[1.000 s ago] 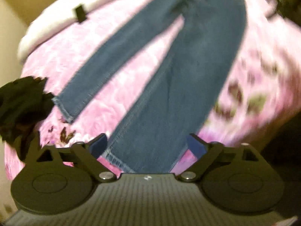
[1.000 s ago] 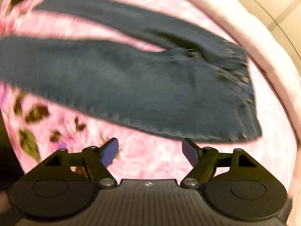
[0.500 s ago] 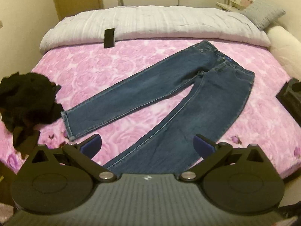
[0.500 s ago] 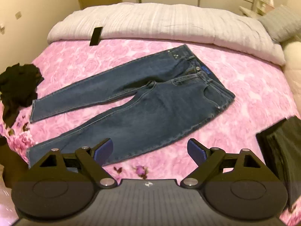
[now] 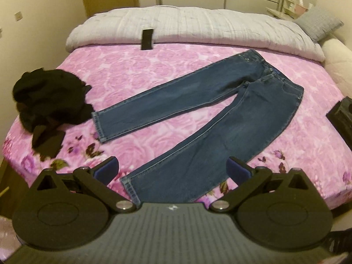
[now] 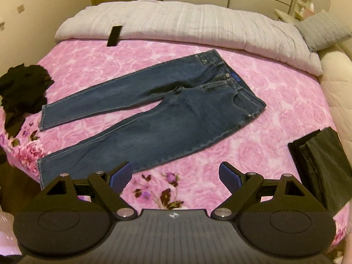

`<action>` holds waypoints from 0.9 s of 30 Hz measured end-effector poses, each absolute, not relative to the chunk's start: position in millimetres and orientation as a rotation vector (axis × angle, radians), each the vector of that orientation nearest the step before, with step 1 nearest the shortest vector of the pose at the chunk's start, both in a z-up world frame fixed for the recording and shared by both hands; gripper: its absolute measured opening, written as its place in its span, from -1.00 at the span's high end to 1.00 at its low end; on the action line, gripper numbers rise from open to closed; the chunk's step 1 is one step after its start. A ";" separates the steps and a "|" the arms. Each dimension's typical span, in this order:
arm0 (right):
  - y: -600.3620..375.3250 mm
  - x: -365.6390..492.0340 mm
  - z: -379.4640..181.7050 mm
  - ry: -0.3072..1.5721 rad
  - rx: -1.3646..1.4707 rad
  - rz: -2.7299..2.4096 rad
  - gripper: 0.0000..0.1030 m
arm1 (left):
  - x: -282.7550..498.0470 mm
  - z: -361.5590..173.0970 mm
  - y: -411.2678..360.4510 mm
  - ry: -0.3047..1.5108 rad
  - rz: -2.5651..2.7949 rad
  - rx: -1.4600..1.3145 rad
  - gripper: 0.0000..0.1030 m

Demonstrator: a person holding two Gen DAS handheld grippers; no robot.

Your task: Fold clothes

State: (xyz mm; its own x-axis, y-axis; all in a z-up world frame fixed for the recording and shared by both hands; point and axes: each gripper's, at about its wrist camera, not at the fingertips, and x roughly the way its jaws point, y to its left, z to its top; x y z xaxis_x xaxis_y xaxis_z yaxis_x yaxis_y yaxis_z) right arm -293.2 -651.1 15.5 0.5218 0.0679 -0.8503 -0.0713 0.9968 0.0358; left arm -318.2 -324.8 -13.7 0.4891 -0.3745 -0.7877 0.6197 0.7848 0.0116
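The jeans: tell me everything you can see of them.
The jeans are dark blue denim with lighter seam stitching, lying flat and unfolded, front up, on the pink floral bedspread. The waistband, with a small blue tag inside, points toward the grey duvet; the legs spread in a V toward the bed's left edge. The far leg's hem lies by the black clothes pile. Nothing holds them.

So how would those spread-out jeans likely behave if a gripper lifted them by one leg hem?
The jeans lie flat and follow the pink bedspread, so they would probably droop limply rather than hold shape. Being long, thick-looking denim, they likely feel fairly heavy, with the other leg trailing. The stitched hem looks thick enough to grip without slipping much.
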 end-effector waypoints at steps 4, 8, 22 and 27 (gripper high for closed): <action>-650.5 -292.0 18.3 1.003 -0.049 0.139 -0.70 | -335.8 -13.4 -327.4 0.896 -0.560 0.292 -0.99; -658.9 -294.1 21.4 1.002 -0.083 0.192 -0.70 | -354.8 -9.6 -339.0 0.904 -0.528 0.283 -0.99; -676.3 -299.0 0.7 1.028 -0.133 0.321 -0.70 | -392.2 -0.3 -343.6 0.928 -0.409 0.281 -0.99; -673.8 -297.5 -8.2 1.045 -0.134 0.363 -0.70 | -400.0 -1.7 -340.7 0.942 -0.376 0.290 -0.99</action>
